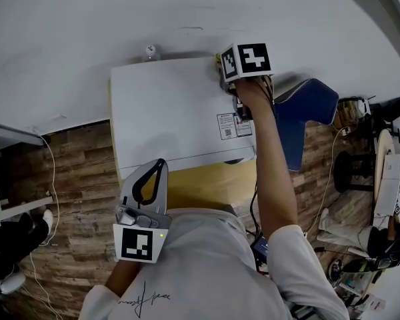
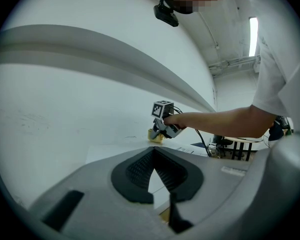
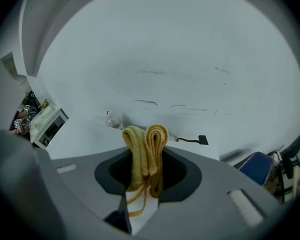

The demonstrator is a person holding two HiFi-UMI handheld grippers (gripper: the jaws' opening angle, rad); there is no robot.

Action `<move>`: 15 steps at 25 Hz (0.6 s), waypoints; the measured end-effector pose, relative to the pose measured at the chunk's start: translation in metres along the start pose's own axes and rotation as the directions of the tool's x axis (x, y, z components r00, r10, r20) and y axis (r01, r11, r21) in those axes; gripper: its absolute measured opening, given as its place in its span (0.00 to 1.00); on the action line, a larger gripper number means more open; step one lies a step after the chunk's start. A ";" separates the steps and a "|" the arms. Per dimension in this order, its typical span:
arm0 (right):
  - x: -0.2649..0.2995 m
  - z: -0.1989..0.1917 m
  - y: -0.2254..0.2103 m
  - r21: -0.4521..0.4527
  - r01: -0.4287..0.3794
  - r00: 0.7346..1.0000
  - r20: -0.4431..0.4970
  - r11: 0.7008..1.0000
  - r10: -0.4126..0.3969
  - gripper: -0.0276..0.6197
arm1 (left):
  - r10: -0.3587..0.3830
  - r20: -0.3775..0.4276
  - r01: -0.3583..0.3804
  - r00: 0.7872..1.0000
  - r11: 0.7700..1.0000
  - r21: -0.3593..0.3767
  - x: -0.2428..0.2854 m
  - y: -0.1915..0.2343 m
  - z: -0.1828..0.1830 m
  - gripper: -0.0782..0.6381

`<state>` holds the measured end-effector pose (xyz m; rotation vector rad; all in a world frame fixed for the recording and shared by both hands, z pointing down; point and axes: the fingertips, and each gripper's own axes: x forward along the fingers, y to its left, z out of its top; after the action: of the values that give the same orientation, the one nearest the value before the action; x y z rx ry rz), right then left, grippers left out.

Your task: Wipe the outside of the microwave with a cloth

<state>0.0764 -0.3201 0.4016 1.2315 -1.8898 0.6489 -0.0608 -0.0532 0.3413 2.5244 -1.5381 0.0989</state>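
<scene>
Right claw is pinching the soft, floppy cloth mid-fold at the microwave's one-o'clock corner; left claw is hovering, pressed together.

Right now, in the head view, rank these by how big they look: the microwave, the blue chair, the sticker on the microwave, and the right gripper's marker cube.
1. microwave
2. blue chair
3. marker cube on the right gripper; it is probably nearer the camera, so this place is unsure
4. sticker

the microwave looks smooth, matt white. the cloth is ribbed fabric; the floor beside the microwave, grainy wood.
</scene>
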 end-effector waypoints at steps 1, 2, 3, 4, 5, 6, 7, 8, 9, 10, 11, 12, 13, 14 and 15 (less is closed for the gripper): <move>0.000 0.001 0.005 -0.002 -0.007 1.000 0.001 1.000 0.007 0.23 | 0.002 -0.001 -0.002 1.000 1.000 -0.002 0.000 0.001 0.000 0.10; 0.001 0.002 0.009 -0.006 -0.013 1.000 0.001 1.000 0.013 0.23 | 0.005 -0.002 -0.005 1.000 1.000 -0.004 -0.001 0.002 0.000 0.10; 0.001 0.003 0.014 -0.012 -0.018 1.000 0.000 1.000 0.018 0.23 | 0.006 -0.004 -0.006 1.000 1.000 -0.004 -0.002 0.002 0.000 0.10; 0.002 0.004 0.019 -0.018 -0.023 1.000 0.000 1.000 0.023 0.23 | 0.008 -0.006 -0.008 1.000 1.000 -0.004 -0.002 0.003 0.000 0.10; 0.002 0.005 0.024 -0.023 -0.031 1.000 0.001 0.999 0.031 0.23 | 0.009 -0.006 -0.009 1.000 1.000 -0.005 -0.002 0.004 0.000 0.10; 0.003 0.006 0.029 -0.026 -0.041 0.999 0.002 0.999 0.041 0.23 | 0.011 -0.005 -0.011 1.000 1.000 -0.006 -0.003 0.005 0.000 0.10; 0.004 0.007 0.035 -0.029 -0.053 0.999 0.003 0.998 0.053 0.23 | 0.013 -0.003 -0.013 1.000 1.000 -0.007 -0.003 0.005 0.000 0.10; 0.004 0.008 0.041 -0.033 -0.064 0.998 0.004 0.997 0.064 0.23 | 0.015 -0.001 -0.015 1.000 1.000 -0.008 -0.003 0.006 0.000 0.10; 0.005 0.008 0.048 -0.039 -0.073 0.997 0.005 0.997 0.074 0.23 | 0.017 0.000 -0.017 1.000 1.000 -0.008 -0.004 0.006 0.000 0.10; 0.006 0.009 0.054 -0.047 -0.080 0.997 0.004 0.996 0.080 0.23 | 0.019 0.000 -0.019 1.000 1.000 -0.009 -0.005 0.007 0.000 0.10; 0.007 0.010 0.059 -0.055 -0.084 0.996 0.004 0.995 0.084 0.23 | 0.021 0.000 -0.021 1.000 1.000 -0.009 -0.005 0.008 -0.001 0.10; 0.008 0.011 0.064 -0.064 -0.087 0.996 0.003 0.994 0.087 0.23 | 0.024 0.000 -0.024 1.000 1.000 -0.011 -0.006 0.009 -0.001 0.10; 0.009 0.012 0.068 -0.072 -0.090 0.996 0.002 0.993 0.090 0.23 | 0.026 0.000 -0.026 1.000 1.000 -0.013 -0.006 0.010 -0.001 0.10; 0.010 0.013 0.072 -0.078 -0.095 0.995 0.003 0.992 0.096 0.23 | 0.028 -0.001 -0.028 1.000 0.999 -0.015 -0.006 0.010 -0.001 0.10; 0.010 0.014 0.077 -0.080 -0.107 0.994 0.005 0.991 0.107 0.23 | 0.029 -0.002 -0.029 1.000 0.999 -0.016 -0.007 0.011 -0.001 0.10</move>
<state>-0.0009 -0.3049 0.4017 1.0910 -1.9811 0.6191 -0.0734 -0.0517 0.3426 2.4893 -1.5694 0.0917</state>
